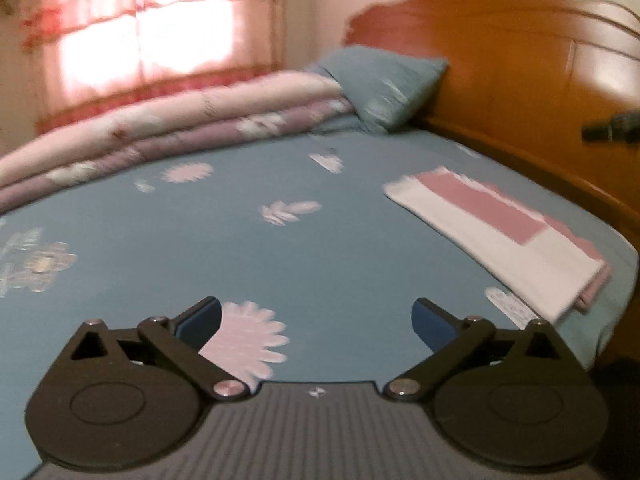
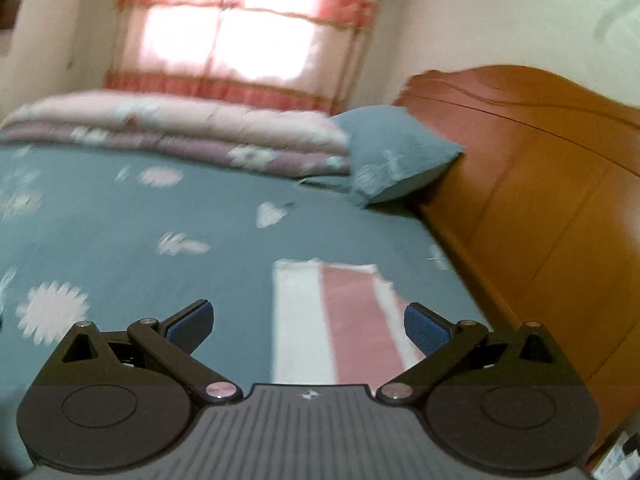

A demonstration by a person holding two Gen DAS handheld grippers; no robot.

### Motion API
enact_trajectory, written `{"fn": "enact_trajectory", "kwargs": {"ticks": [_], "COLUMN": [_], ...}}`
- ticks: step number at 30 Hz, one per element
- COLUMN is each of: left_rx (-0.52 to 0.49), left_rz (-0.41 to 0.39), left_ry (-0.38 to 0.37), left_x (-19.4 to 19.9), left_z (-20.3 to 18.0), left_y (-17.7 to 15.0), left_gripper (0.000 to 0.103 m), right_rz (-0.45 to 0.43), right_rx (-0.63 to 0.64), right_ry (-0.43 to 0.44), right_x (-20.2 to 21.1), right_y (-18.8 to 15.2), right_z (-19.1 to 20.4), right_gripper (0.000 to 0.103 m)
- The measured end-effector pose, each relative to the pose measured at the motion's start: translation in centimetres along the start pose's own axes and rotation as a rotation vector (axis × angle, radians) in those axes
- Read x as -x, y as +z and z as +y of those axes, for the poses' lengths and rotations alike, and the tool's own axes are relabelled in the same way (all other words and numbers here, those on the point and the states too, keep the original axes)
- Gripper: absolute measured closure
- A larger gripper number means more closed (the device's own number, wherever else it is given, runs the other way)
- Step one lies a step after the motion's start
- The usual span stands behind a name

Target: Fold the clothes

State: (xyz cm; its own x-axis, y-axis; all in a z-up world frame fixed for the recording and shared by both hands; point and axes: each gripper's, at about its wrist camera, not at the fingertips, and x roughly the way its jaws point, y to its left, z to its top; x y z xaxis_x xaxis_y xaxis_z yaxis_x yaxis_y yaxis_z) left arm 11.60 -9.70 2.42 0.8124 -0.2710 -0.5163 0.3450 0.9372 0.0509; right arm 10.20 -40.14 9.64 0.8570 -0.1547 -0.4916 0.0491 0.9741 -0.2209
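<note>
Folded garment (image 1: pixel 496 236) near bed's headboard-side edge; broad bare sheet (image 1: pixel 200 248) leftward. Left gripper (image 1: pixel 316 322) and right gripper (image 2: pixel 308 324): jaws wide, empty.

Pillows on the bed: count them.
1. The blue-grey floral pillow leans against the orange wooden headboard, beside the folded pink quilt. Others may be hidden.

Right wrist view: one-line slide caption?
Open right gripper above folded pink-and-white cloth on floral blue bedsheet.

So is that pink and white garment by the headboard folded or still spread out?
Folded: the pink and white garment lies as a compact rectangle with stacked layers at its edge, free of both open grippers.
</note>
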Motion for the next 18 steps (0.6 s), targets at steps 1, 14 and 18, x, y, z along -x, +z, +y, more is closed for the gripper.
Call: {"fn": "enact_trajectory", "kwargs": {"ticks": [1, 14, 18], "left_rx": [0.004, -0.048, 0.01], "left_rz": [-0.016, -0.108, -0.138], "left_ry": [0.021, 0.186, 0.168], "left_x": [0.6, 7.2, 9.7], "left_z": [0.3, 1.0, 1.9], "left_y": [-0.2, -3.3, -4.1], "left_gripper": [0.001, 0.001, 0.001], "right_rz": [0.018, 0.368, 0.417], "right_rx": [0.0, -0.436, -0.458], "right_ry": [0.018, 0.319, 0.473], "right_x": [-0.1, 0.4, 2.6], "right_y": [-0.3, -5.3, -6.6], "right_z": [1.3, 10.7, 13.2], "right_gripper": [0.0, 0.0, 0.0]}}
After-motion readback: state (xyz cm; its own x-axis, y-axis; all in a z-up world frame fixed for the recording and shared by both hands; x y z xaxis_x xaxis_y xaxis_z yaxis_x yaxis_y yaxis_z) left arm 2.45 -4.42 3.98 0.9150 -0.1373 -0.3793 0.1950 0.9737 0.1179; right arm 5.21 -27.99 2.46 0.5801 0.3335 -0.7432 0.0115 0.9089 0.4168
